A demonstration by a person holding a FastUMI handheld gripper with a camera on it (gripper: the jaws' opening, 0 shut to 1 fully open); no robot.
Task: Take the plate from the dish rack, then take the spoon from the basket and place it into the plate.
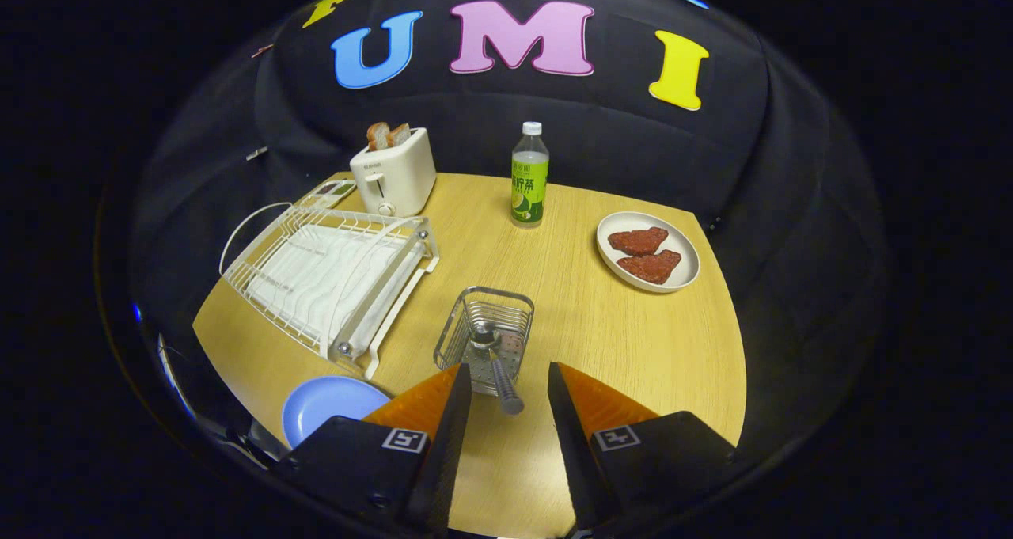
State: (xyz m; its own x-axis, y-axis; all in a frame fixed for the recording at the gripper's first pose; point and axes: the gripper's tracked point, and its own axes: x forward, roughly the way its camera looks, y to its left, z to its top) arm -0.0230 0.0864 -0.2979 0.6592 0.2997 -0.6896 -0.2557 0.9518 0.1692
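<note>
Our hand-held gripper hangs open, empty. The spoon stands in the basket at twelve o'clock, handle between the fingers. Light, stiff, slippery metal, we judge; we'd pinch the handle.

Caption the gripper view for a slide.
Open gripper nears the spoon standing in the wire basket; blue plate already on the table beside the dish rack.

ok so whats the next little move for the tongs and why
Probably ease the tongs forward and shut them on the spoon. Its handle leans out of the wire basket and ends between the open fingertips, untouched. The blue plate already lies on the table, off the dish rack, so the spoon seems to be what's left.
</note>
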